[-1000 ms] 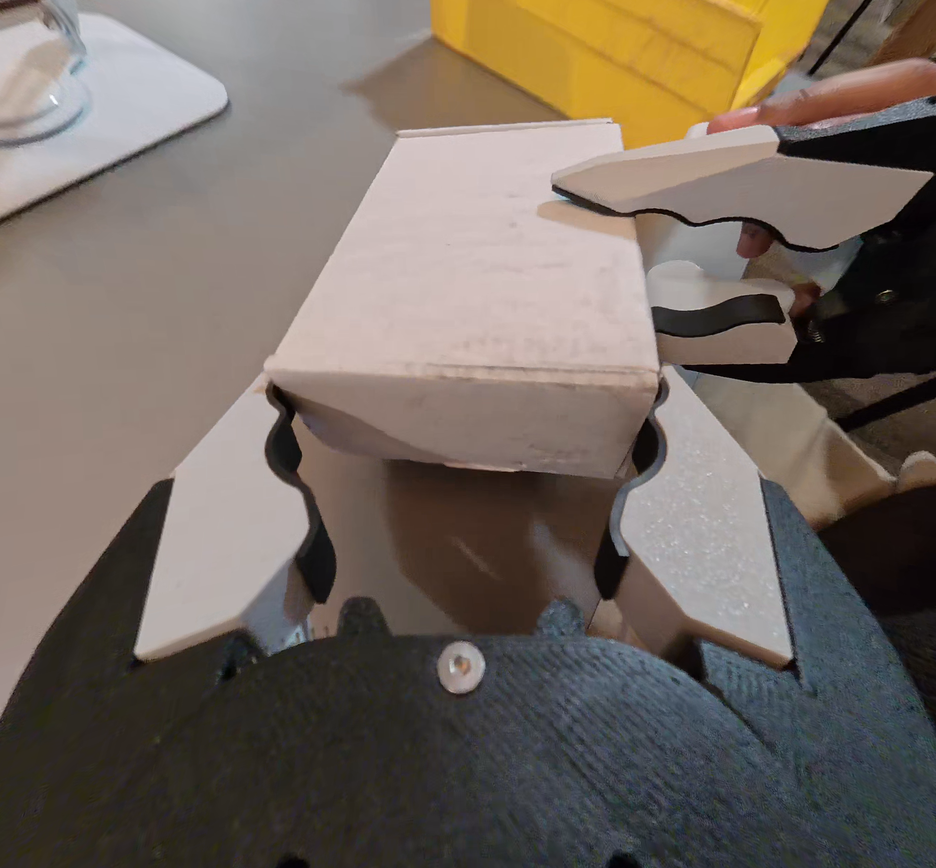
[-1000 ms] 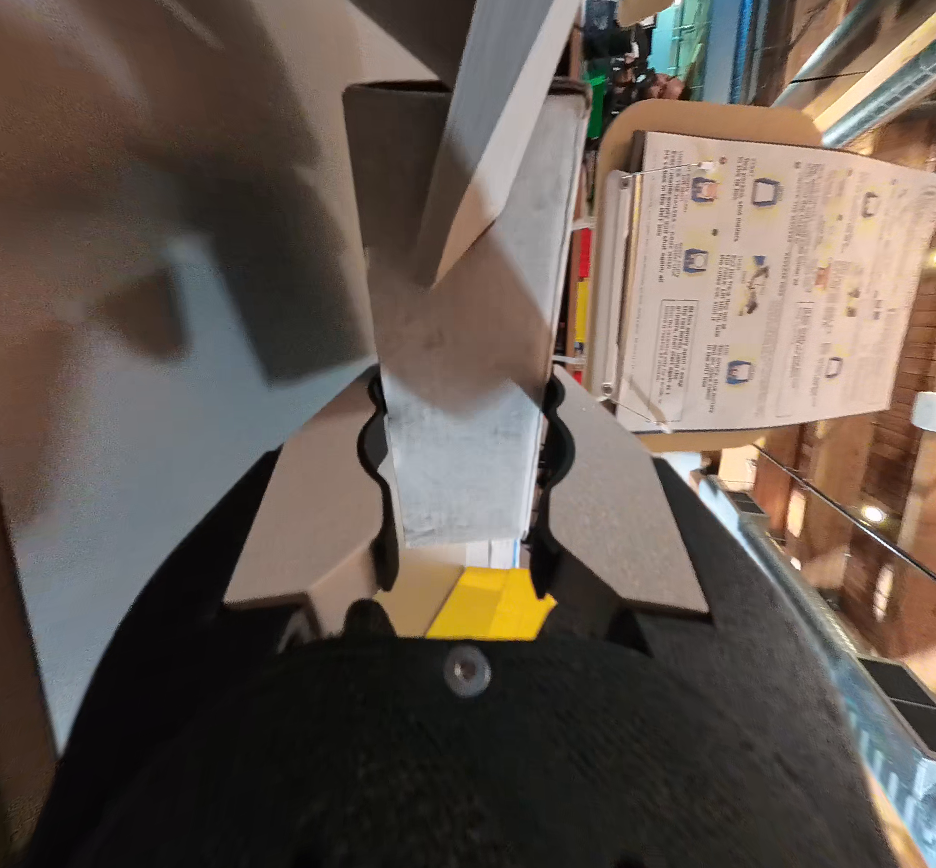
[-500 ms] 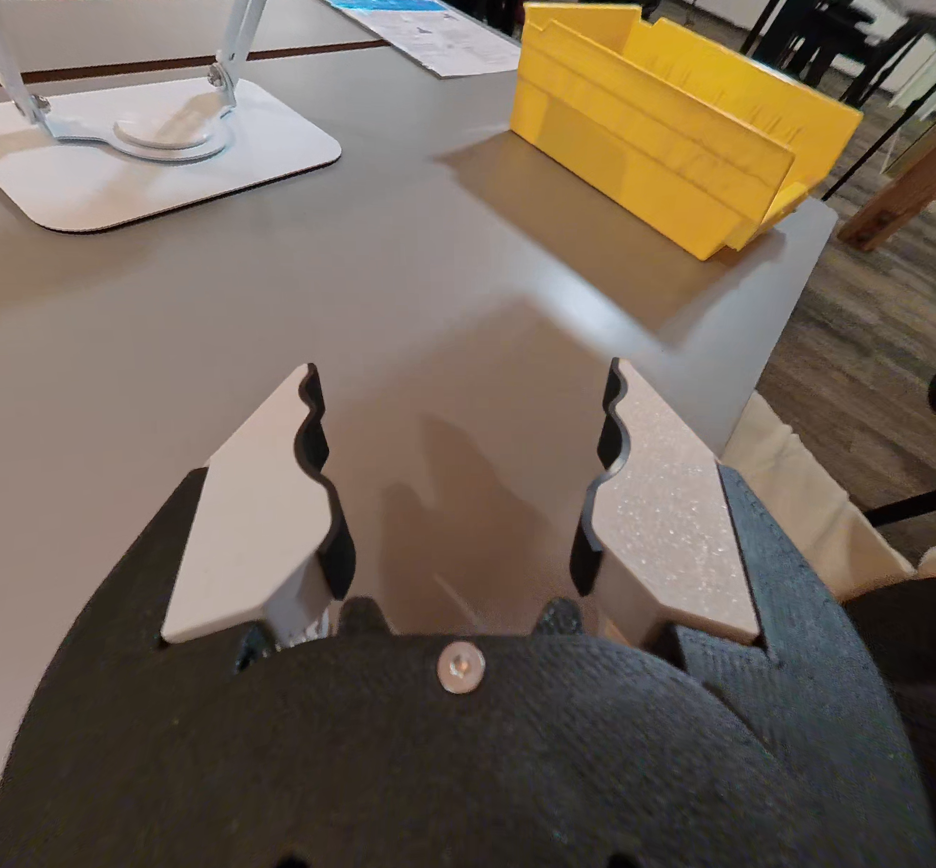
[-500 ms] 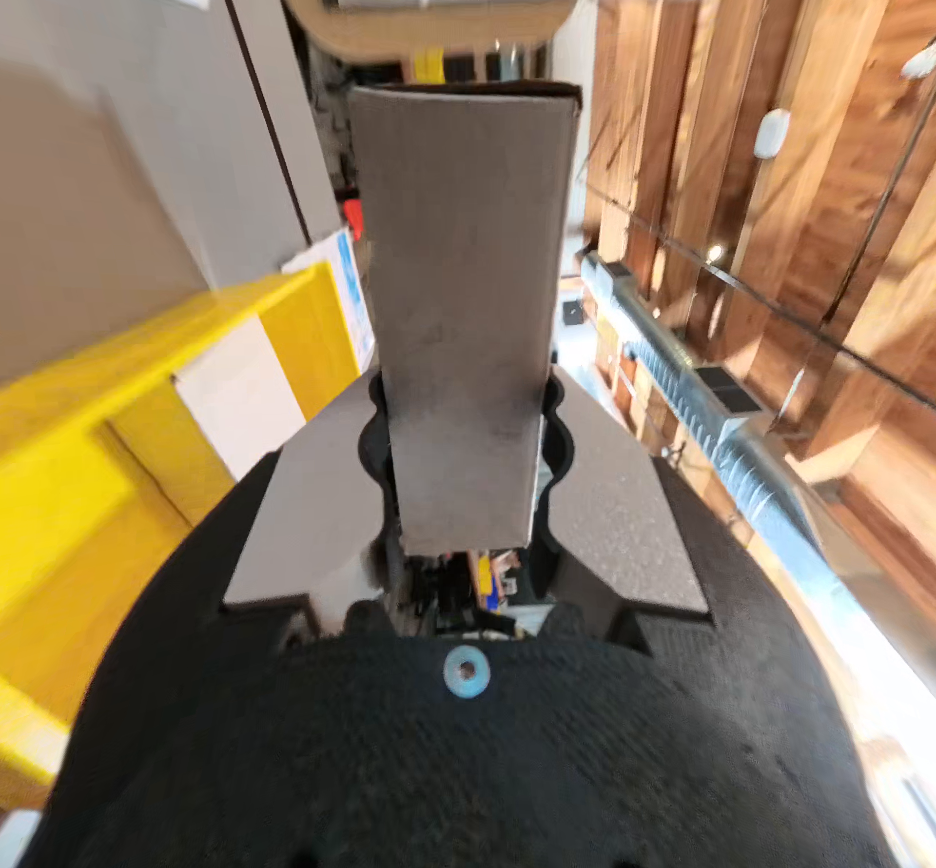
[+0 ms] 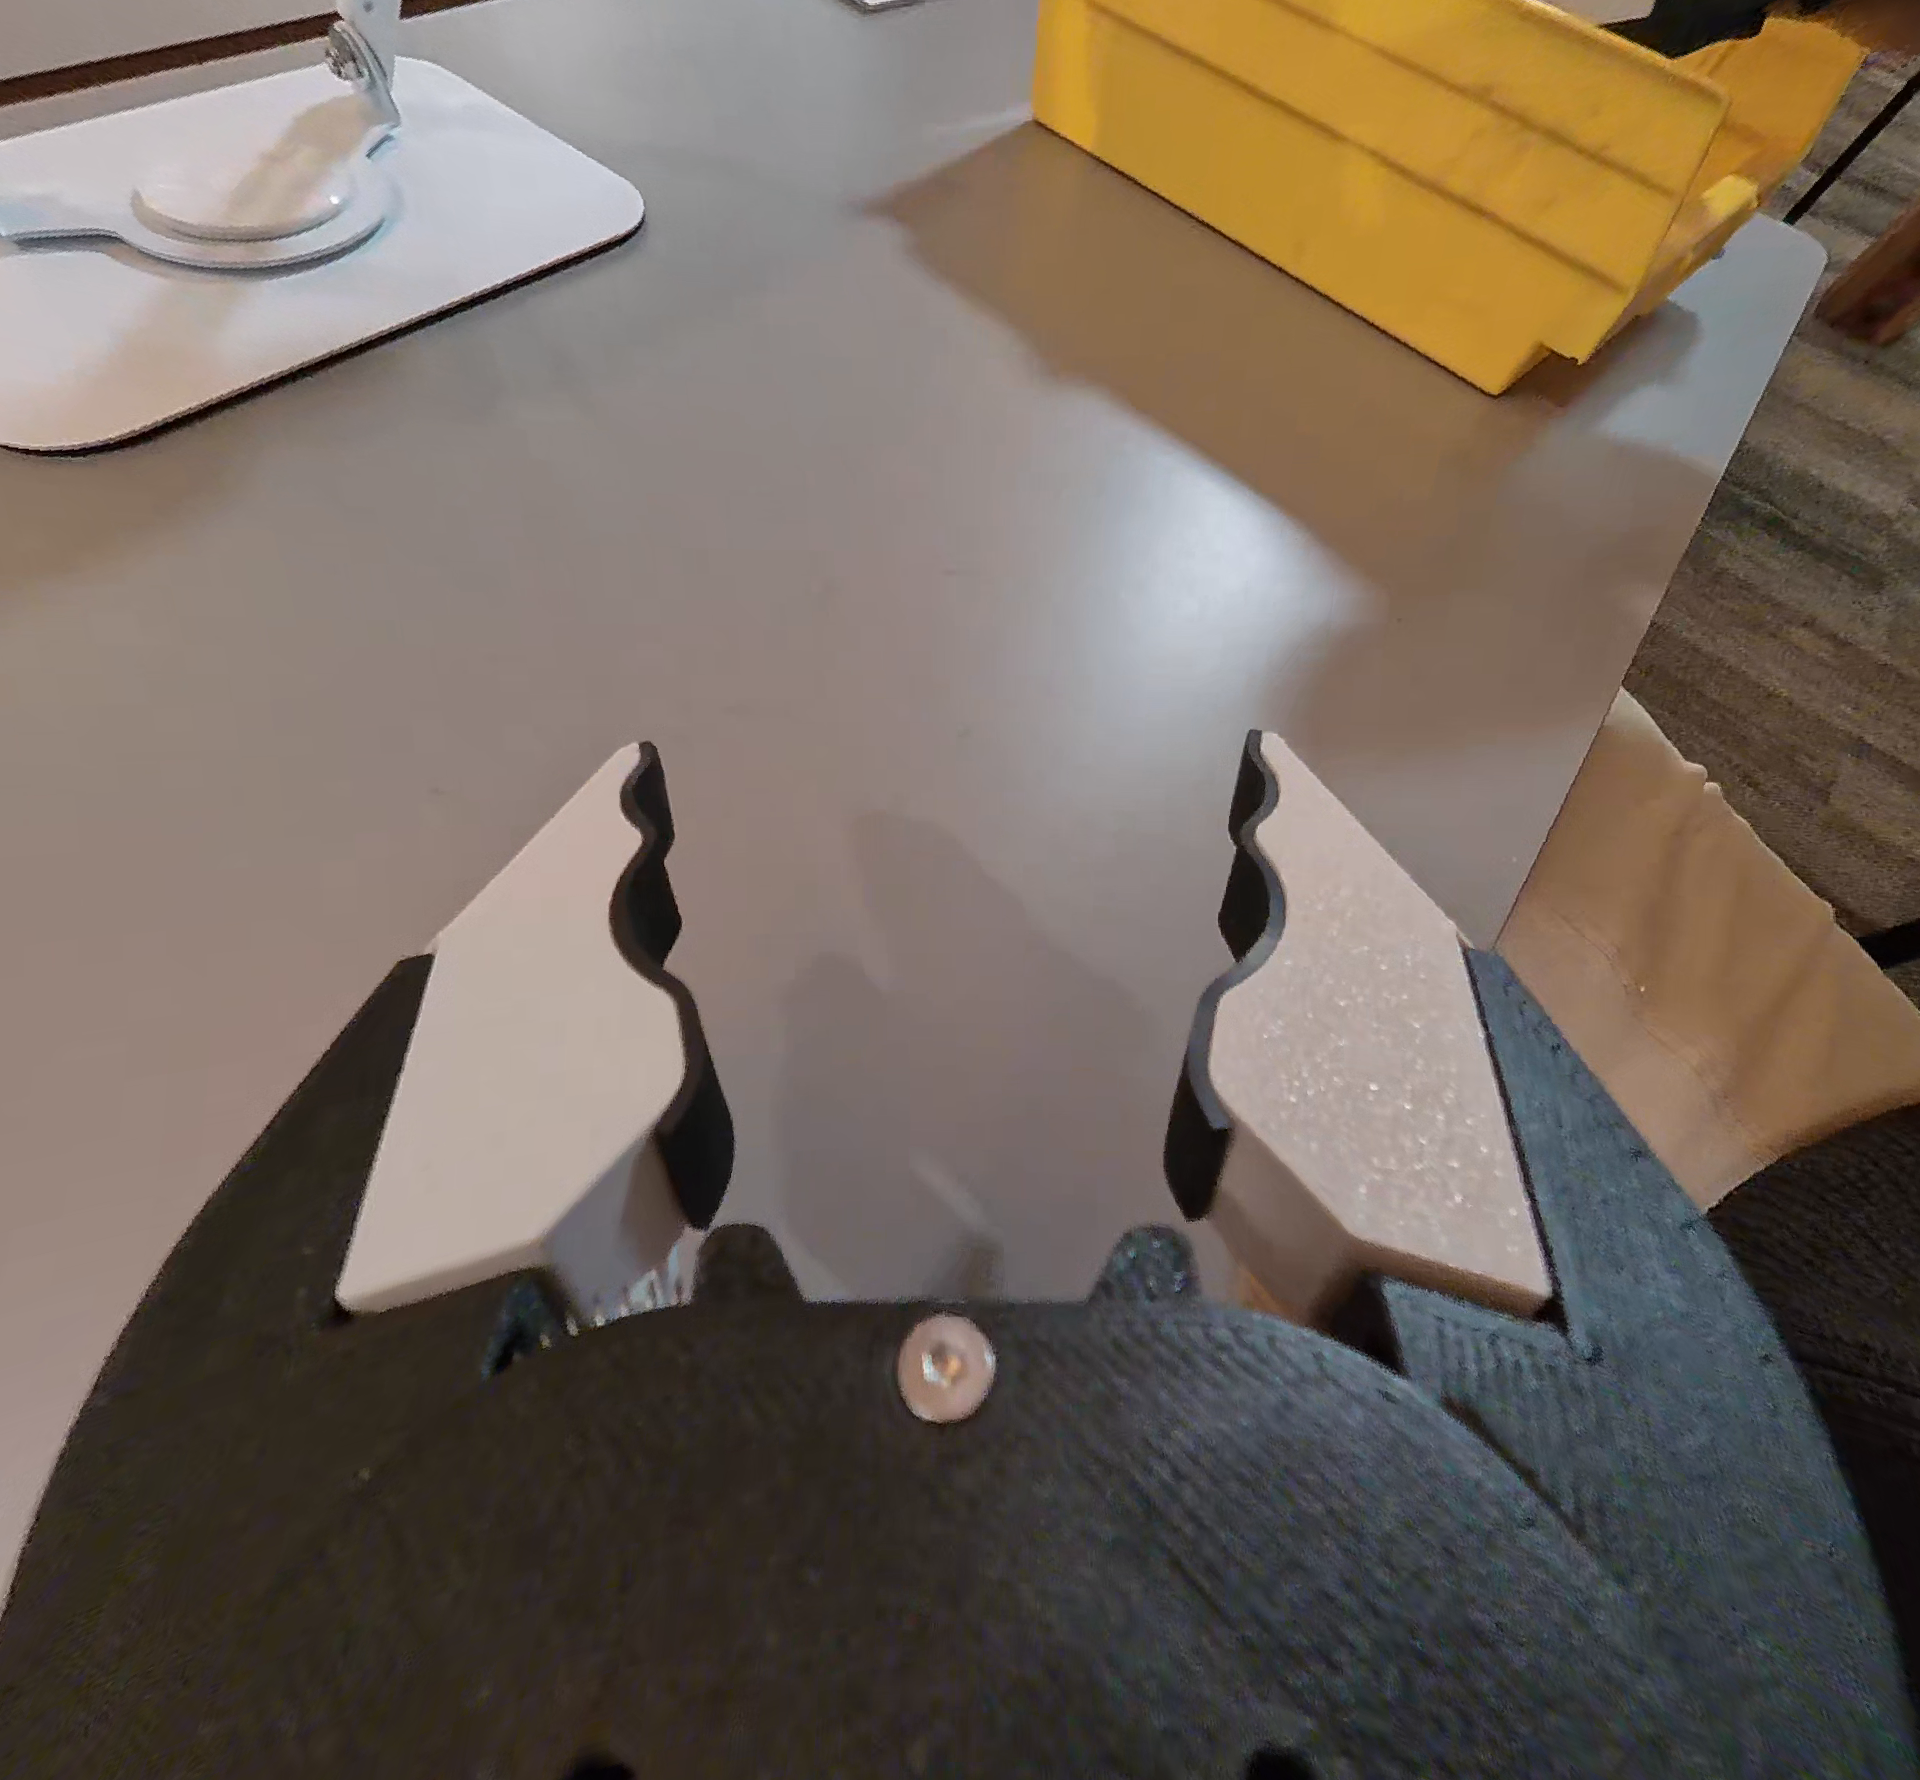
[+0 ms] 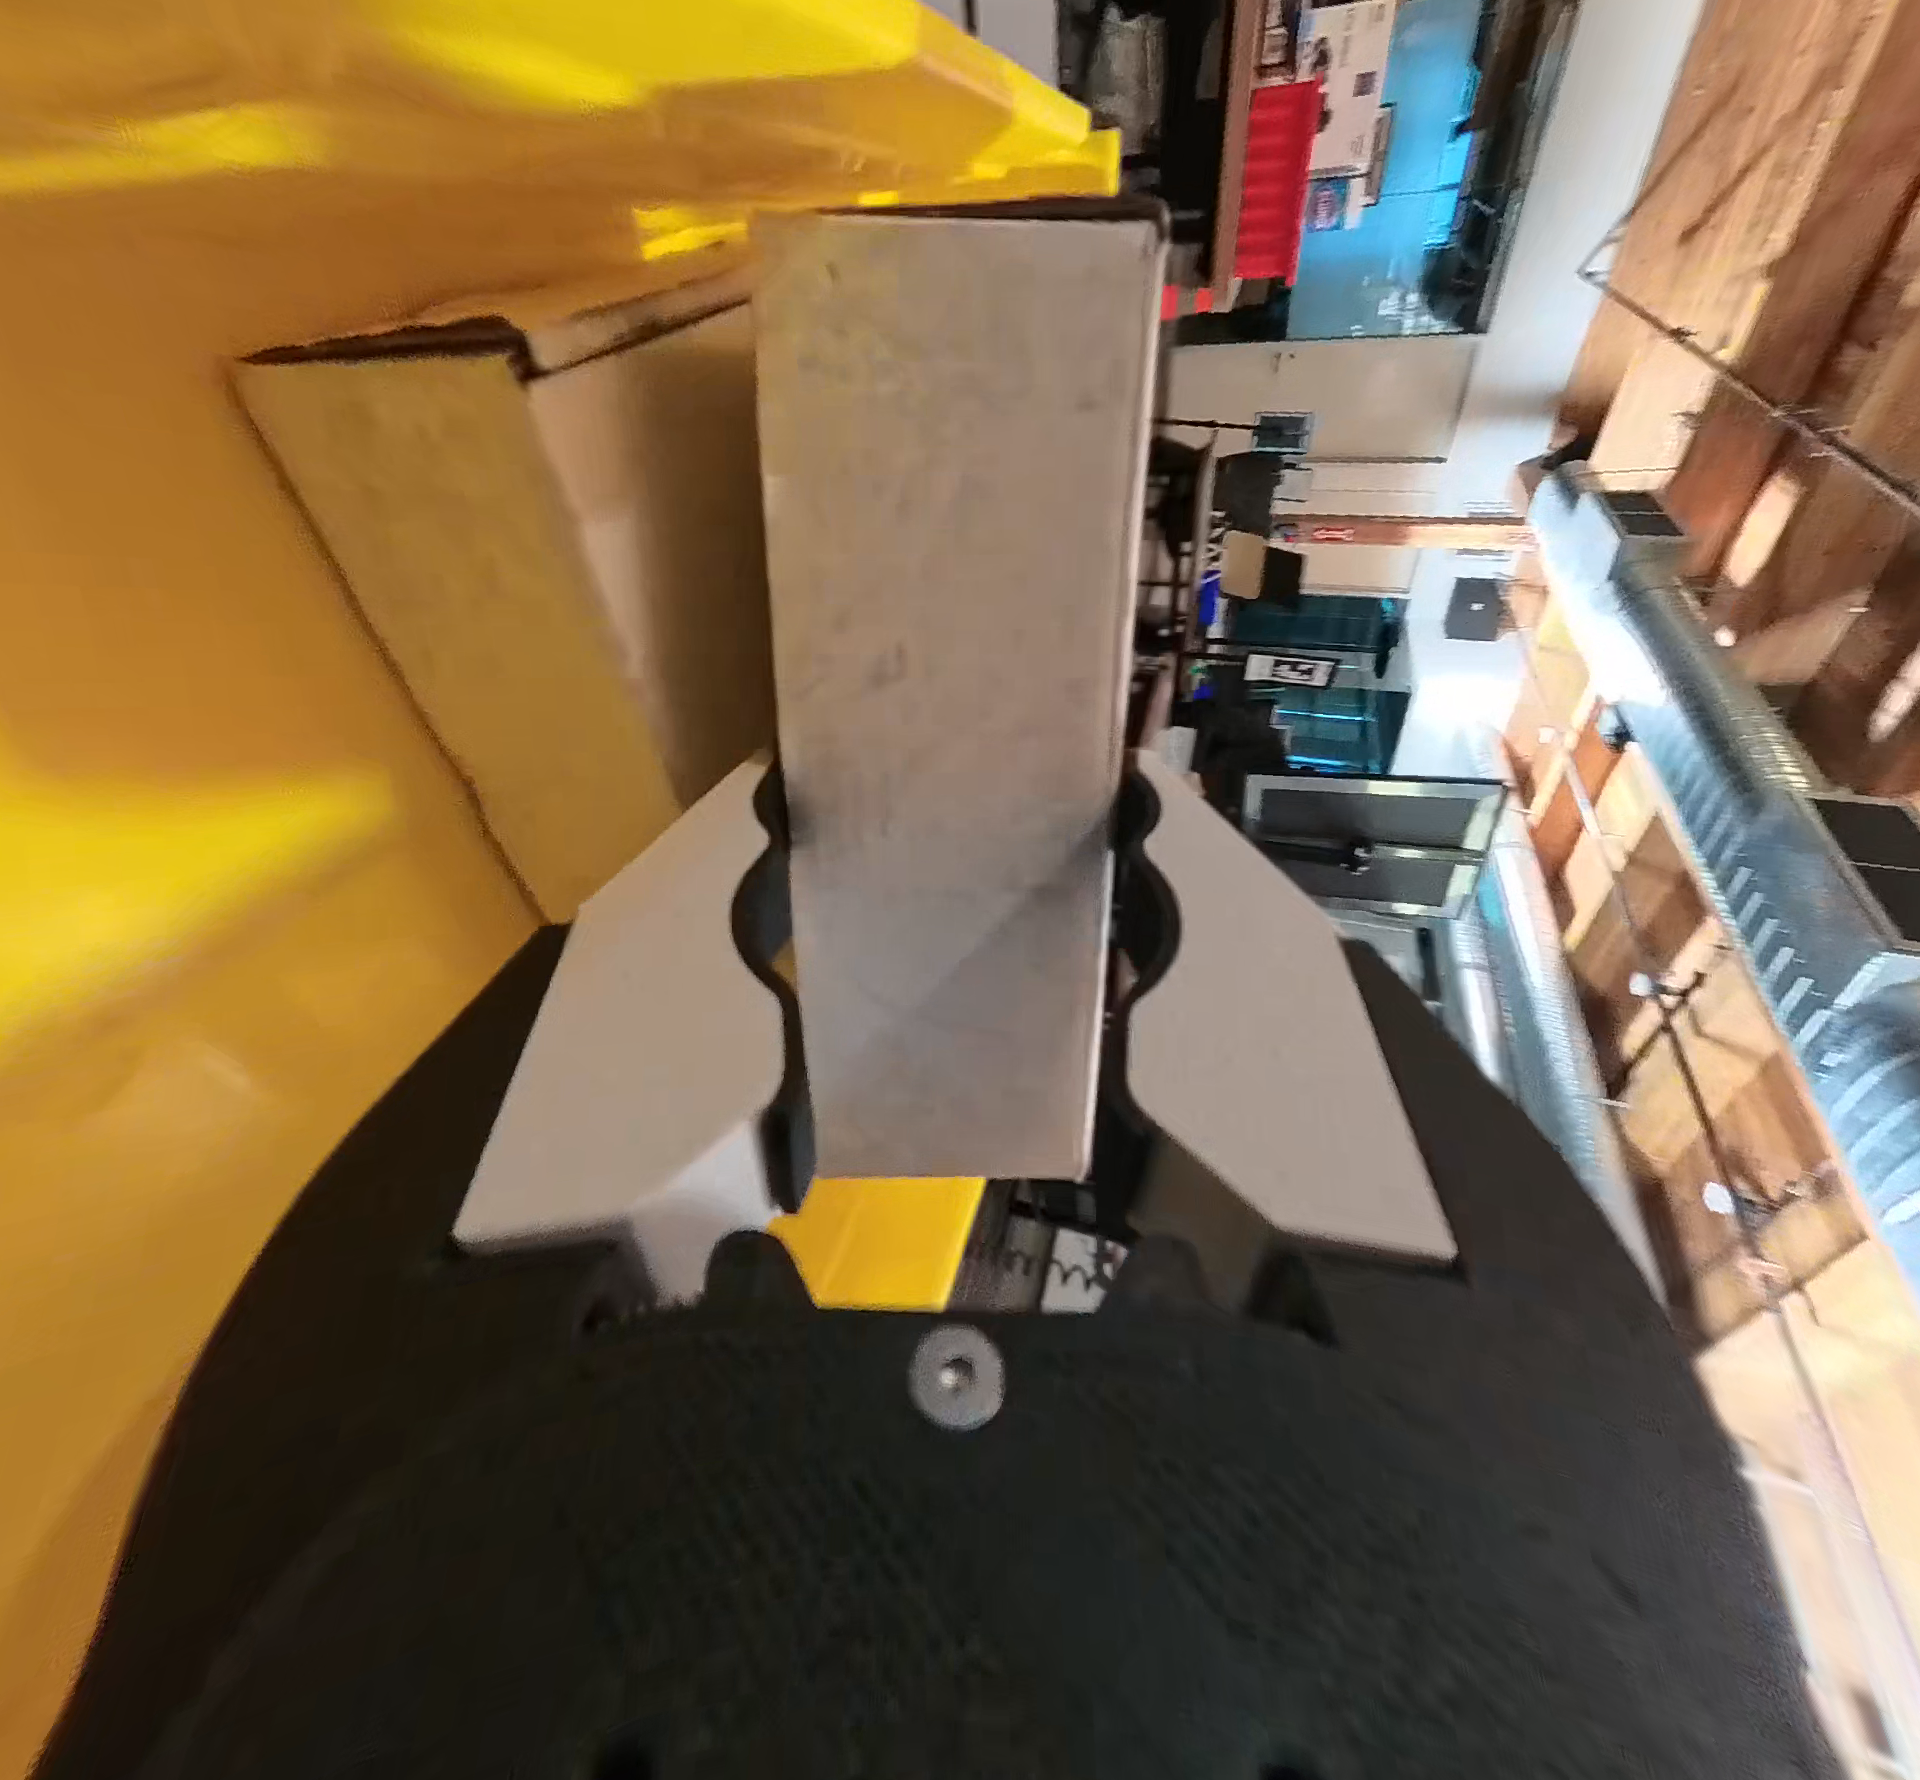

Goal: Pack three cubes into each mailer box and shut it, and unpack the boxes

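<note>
- The left gripper (image 5: 951, 774) is held with its fingers spread wide over the bare grey tabletop (image 5: 935, 504).
- A closed white mailer box (image 6: 951, 691) is pinched by the right gripper (image 6: 951, 909).
- Beyond, a second mailer box (image 6: 499, 535) is seen inside the yellow bin (image 6: 260, 172).

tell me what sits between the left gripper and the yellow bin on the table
Nothing: in the left wrist view, only bare grey table stretches from the open left gripper to the yellow bin.
</note>
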A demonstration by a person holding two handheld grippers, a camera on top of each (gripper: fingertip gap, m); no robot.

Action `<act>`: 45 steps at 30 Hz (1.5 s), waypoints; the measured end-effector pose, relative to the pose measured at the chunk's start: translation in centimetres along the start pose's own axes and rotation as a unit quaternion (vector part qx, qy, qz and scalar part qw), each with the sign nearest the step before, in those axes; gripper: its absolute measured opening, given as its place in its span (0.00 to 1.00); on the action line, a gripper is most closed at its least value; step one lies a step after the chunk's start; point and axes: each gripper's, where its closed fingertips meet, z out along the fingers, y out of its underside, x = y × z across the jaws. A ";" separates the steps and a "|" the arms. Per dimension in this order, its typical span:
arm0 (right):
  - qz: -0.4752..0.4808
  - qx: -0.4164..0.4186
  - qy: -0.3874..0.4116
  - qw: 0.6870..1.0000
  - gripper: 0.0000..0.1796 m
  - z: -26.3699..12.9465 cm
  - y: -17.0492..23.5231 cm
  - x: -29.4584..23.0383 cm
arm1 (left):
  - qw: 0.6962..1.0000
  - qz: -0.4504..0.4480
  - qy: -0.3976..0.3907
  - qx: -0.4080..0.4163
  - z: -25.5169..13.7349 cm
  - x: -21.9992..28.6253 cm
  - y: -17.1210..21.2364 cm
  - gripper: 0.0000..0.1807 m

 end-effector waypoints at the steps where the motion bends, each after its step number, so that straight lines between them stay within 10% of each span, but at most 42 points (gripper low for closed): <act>1: 0.003 -0.005 -0.011 1.000 0.40 0.0 0.3 -0.3 | 1.000 0.003 -0.001 -0.001 0.0 0.0 0.1 0.59; 7: 0.018 -0.053 -0.026 0.998 0.54 -2.1 2.0 -1.1 | 1.000 0.012 -0.005 -0.004 -0.1 0.2 0.2 0.59; 14: 0.138 -0.075 0.015 0.987 0.46 -6.8 4.3 0.1 | 1.000 0.015 -0.005 -0.011 0.2 0.4 0.5 0.59; 21: 0.546 -0.009 -0.035 0.837 0.19 -10.3 8.5 1.1 | 1.000 0.015 -0.007 -0.011 0.3 0.4 0.5 0.59; 24: 0.595 -0.095 -0.078 0.794 0.35 -9.7 11.5 -2.5 | 1.000 0.014 -0.011 -0.008 0.2 0.3 0.4 0.58; 31: 0.651 -0.091 -0.102 0.747 0.04 -7.0 11.3 -5.6 | 1.000 0.005 -0.016 -0.001 0.2 0.1 0.2 0.59; 45: 0.703 -0.049 -0.155 0.692 0.03 -7.7 10.1 -6.1 | 1.000 0.002 -0.030 0.006 -0.1 -0.6 0.0 0.58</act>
